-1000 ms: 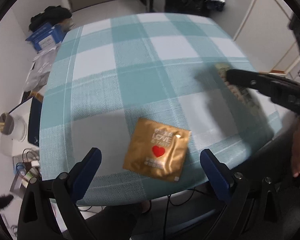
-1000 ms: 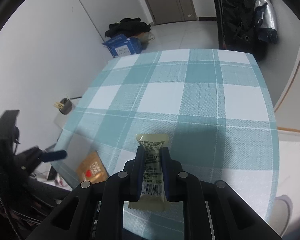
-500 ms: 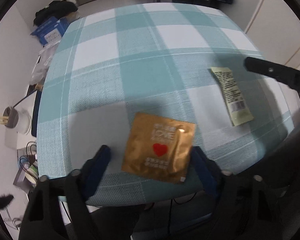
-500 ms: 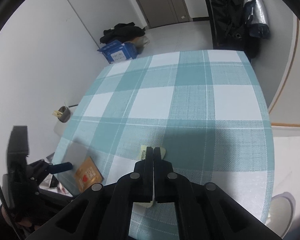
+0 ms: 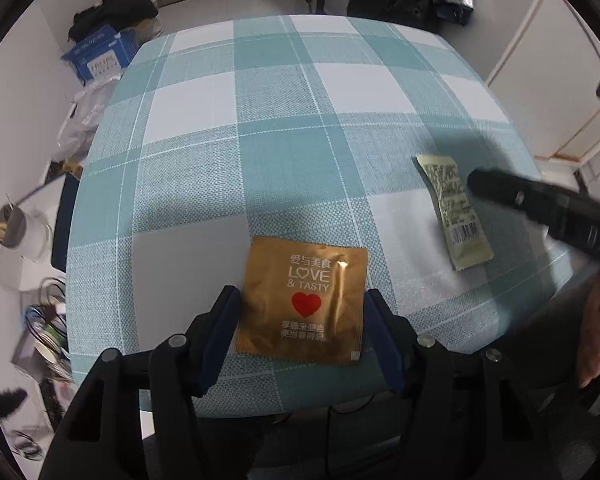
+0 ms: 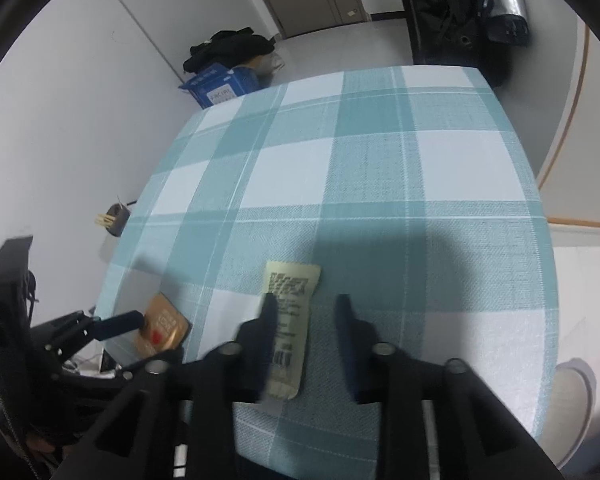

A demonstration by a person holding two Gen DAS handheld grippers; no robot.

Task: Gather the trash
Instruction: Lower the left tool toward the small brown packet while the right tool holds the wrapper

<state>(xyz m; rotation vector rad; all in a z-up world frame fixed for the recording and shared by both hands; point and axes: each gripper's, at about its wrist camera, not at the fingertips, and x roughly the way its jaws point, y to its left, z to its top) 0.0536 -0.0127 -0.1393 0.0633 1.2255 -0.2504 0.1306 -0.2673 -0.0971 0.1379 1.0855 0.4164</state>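
Two pieces of trash lie flat on the checked table (image 5: 284, 92), and neither is lifted yet. The gold packet (image 5: 304, 300), printed with a red heart, sits near the table's edge at 6 o'clock in the left wrist view. The left tongs (image 5: 302, 328) stand apart, one finger on each side of the packet and close against its side edges; whether the pads already touch it cannot be told. The pale green wrapper (image 6: 290, 320), long and narrow with a barcode at its near end, lies toward 3 o'clock in the left view and at 6 o'clock in the right wrist view. The right tongs (image 6: 306, 340) are also apart: the left finger overlaps the wrapper's left edge in the picture, while the right finger stands clear of it on bare cloth. That view is blurred, so contact cannot be judged.

As for progress, the collecting looks barely begun: both items remain on the cloth and no bin or bag shows in either view. What is left is closing on each piece, lifting it and carrying it to wherever trash goes. The flat packet may be hard to pinch off the cloth.
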